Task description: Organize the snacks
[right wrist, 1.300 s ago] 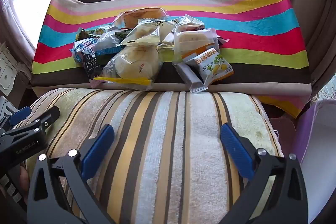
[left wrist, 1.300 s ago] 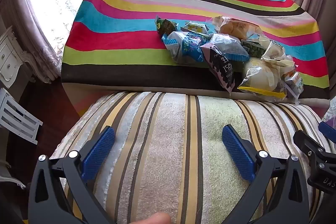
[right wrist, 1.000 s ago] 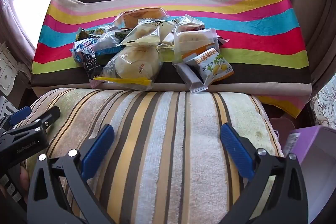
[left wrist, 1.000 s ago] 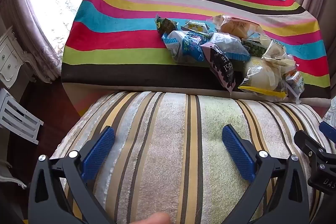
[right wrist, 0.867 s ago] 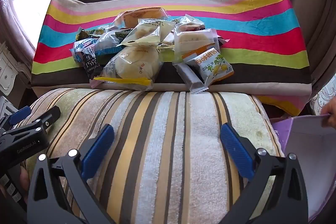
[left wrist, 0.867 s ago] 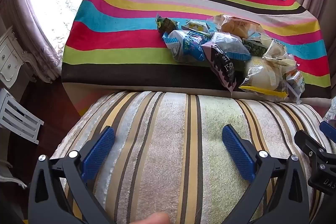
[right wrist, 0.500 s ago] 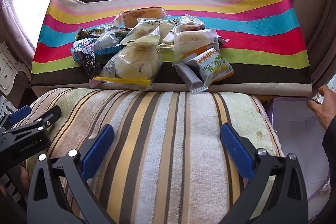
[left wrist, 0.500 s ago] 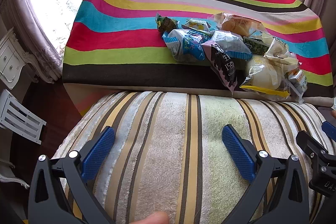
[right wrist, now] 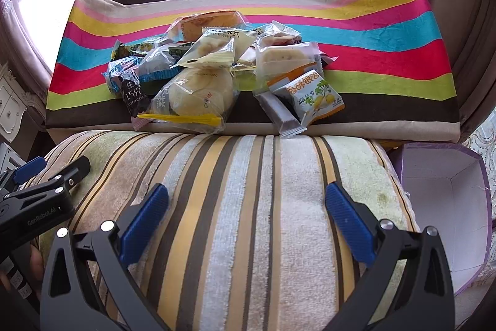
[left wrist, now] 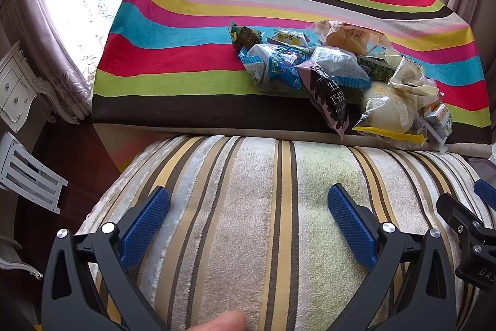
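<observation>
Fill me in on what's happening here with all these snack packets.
A person holds a two-finger tool in each hand over a striped towel. The left tool and right tool are both open and hold nothing. A pile of snack packets lies untouched on the rainbow-striped cloth ahead. An open purple box sits to the right, with nothing visible inside.

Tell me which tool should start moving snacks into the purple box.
Probably the right tool: the open purple cardboard box sits at its right side, and the orange-and-white snack packet lies nearest that box. The left tool, also open and empty, sits farther away.
</observation>
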A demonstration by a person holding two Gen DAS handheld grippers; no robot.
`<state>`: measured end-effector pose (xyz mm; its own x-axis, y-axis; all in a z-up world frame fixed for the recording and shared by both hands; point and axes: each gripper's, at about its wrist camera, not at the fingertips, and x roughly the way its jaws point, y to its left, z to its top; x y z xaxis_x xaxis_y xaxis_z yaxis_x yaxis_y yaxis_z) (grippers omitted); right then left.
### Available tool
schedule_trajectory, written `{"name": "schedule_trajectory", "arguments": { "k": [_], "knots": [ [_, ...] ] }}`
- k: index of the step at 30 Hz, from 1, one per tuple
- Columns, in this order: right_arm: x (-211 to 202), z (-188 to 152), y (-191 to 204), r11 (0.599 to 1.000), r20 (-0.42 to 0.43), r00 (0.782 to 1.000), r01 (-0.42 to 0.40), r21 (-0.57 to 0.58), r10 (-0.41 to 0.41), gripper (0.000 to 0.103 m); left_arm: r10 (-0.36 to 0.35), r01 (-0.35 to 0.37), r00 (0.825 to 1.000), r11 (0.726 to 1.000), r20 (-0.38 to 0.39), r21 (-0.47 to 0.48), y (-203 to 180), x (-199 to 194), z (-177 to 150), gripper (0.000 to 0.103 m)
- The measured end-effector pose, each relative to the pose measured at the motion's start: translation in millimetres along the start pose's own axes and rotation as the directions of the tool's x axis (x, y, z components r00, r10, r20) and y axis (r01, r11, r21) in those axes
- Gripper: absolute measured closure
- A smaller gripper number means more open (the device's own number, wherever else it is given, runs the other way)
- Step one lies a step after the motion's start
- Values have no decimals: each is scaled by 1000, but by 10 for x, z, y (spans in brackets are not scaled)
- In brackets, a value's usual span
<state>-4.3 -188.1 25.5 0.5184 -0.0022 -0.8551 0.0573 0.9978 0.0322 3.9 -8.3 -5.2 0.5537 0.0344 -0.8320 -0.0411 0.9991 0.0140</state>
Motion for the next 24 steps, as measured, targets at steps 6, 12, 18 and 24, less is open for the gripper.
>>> {"name": "schedule_trajectory", "arguments": {
  "k": [6,12,18,24],
  "knots": [
    [-34,-47,-35,1000,34,999,-7,5,6,1,16,-16,1000,1000,5,2,-21,-24,-25,4],
    [-47,-56,-28,1000,36,999,-2,5,2,1,30,-30,1000,1000,10,2,-32,-39,-31,4],
    [-43,-50,-30,1000,34,999,-3,6,2,1,28,-28,1000,1000,11,-5,-43,-42,-33,4],
    [-45,-51,-30,1000,34,999,-3,6,2,1,36,-36,999,999,17,-10,-44,-49,-37,4]
  ]
}}
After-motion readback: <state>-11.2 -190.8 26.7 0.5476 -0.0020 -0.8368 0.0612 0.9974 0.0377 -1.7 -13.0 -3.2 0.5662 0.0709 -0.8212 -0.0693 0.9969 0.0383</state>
